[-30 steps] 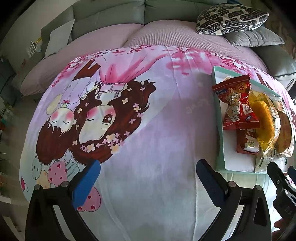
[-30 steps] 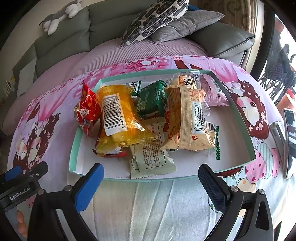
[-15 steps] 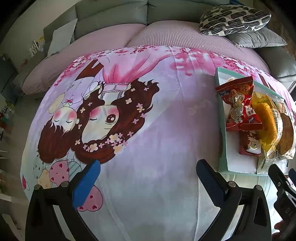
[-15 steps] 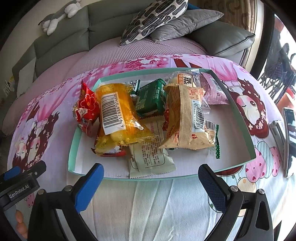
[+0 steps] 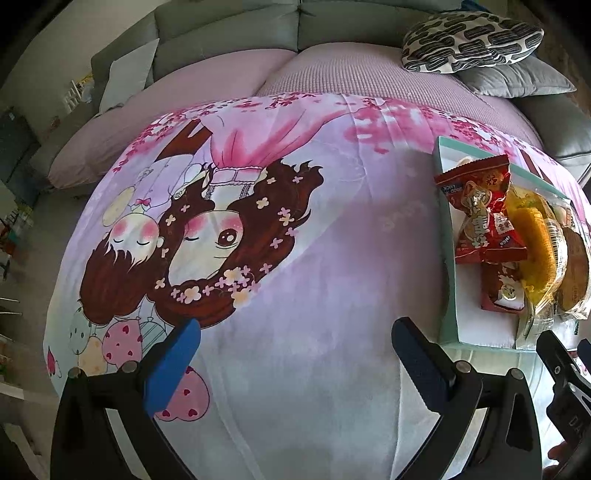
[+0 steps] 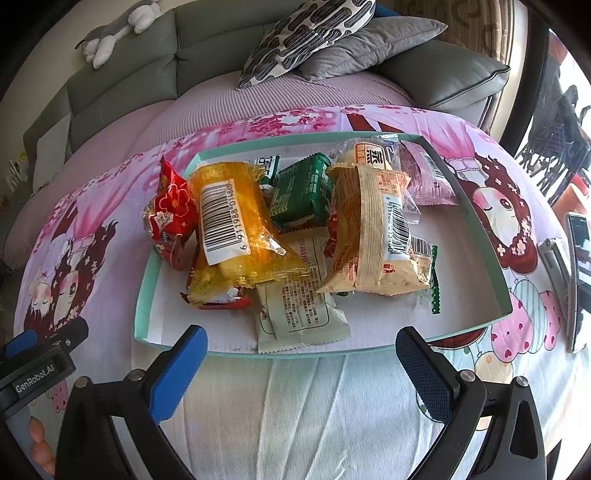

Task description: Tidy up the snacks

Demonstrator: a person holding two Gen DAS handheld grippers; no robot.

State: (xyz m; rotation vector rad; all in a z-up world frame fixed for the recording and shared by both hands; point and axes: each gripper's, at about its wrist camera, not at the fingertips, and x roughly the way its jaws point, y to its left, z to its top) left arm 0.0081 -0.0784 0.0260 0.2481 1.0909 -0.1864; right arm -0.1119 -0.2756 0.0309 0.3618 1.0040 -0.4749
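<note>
A shallow mint-green tray lies on the cartoon cloth and holds several snack packs: a yellow cake pack, a red pack, a green pack, a beige pack, a pale green sachet and a pink pack. My right gripper is open and empty just in front of the tray's near rim. My left gripper is open and empty over bare cloth, left of the tray. The red pack and yellow pack show there too.
A grey sofa with patterned cushion and grey cushion stands behind the table. A phone and a silver object lie at the right edge. A plush toy lies on the sofa back.
Both views have shifted slightly; the left gripper has drifted a little left, away from the tray. Both grippers stay open and empty. The snacks have not moved.
</note>
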